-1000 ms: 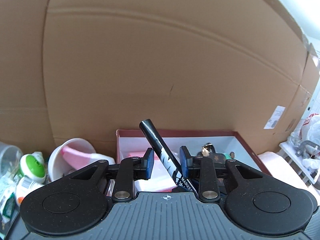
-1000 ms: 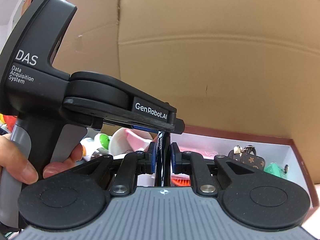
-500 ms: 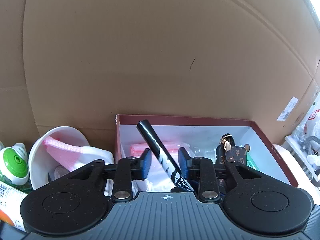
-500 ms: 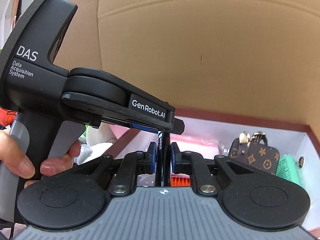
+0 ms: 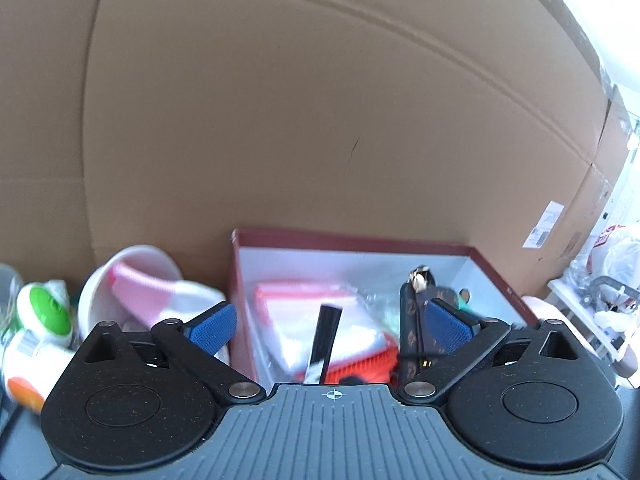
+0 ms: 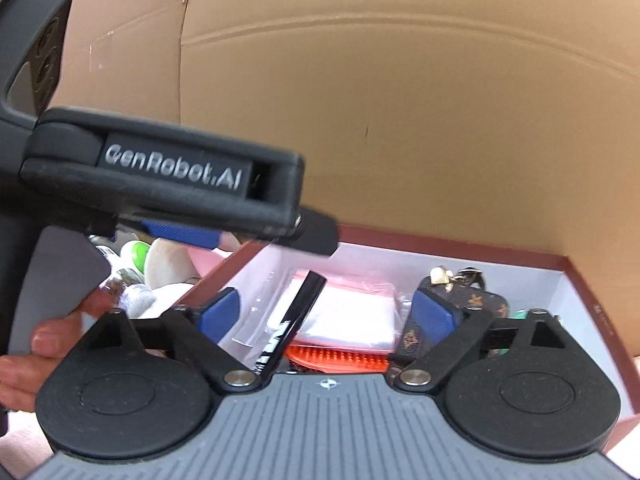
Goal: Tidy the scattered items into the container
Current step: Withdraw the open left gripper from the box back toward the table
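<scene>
Both grippers hang over the near edge of the red-rimmed box [image 5: 352,238], which stands against a large cardboard wall [image 5: 320,100].

The left gripper [image 5: 332,322] has its 2 blue pads [image 5: 214,326] spread wide and its jaws are opening. The black marker [image 5: 326,340] stands between them, blurred, touching neither pad, its far end over the clear zip bag [image 5: 320,308] inside the box.

The right gripper [image 6: 326,312] is also spread wide, jaws opening. In the right wrist view the marker [image 6: 294,316] slants between its pads [image 6: 222,312], nearer the pad on the picture's left, with a gap on both sides, so neither gripper pinches it.

In the box, under the marker's near end, lies an orange bristled brush [image 6: 336,358]. Beside that brush, toward the box's right wall, sits a brown patterned key pouch [image 6: 476,300] with a gold clasp.

Outside the box, just past its left wall, are a white bowl [image 5: 132,276] holding a pink and white cloth [image 5: 160,296], and a green-capped bottle [image 5: 46,312].

A hand [image 6: 44,340] grips the left gripper's handle.
</scene>
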`<action>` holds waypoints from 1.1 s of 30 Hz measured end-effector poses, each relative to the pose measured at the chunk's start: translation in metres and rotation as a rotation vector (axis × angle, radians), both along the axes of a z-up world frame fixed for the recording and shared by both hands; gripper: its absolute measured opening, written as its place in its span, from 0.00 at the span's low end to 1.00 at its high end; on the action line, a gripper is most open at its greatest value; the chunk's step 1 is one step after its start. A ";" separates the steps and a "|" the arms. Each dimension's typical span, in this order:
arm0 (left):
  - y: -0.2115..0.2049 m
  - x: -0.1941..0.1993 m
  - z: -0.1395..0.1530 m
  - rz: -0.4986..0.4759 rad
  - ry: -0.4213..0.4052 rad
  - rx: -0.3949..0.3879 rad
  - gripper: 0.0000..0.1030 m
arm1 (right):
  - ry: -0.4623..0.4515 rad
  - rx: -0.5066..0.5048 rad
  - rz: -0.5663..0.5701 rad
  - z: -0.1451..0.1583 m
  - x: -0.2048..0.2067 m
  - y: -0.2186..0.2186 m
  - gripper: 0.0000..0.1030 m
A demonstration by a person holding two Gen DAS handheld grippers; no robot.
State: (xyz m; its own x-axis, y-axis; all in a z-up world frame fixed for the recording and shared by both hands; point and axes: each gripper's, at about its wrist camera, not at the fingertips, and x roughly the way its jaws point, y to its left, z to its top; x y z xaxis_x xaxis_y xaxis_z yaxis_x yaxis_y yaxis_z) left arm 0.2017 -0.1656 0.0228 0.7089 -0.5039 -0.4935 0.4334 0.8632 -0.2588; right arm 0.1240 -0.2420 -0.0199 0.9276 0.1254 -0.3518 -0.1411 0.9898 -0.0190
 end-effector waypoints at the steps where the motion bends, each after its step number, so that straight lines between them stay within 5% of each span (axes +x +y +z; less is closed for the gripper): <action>1: 0.000 -0.004 -0.002 0.001 0.000 0.002 1.00 | -0.009 -0.011 -0.008 0.008 0.005 -0.010 0.95; 19: 0.034 -0.071 0.005 0.022 0.007 -0.021 1.00 | -0.063 -0.024 0.005 0.027 -0.042 -0.006 1.00; 33: 0.139 -0.138 -0.034 0.227 0.084 -0.056 1.00 | -0.055 -0.074 0.166 0.001 -0.089 0.077 1.00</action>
State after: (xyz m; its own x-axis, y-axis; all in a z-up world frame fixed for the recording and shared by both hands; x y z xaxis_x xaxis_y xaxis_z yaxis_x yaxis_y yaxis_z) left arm 0.0642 -0.0261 -0.0108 0.7647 -0.3650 -0.5311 0.2050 0.9191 -0.3364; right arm 0.0349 -0.1650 -0.0194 0.9144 0.2539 -0.3154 -0.2988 0.9488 -0.1027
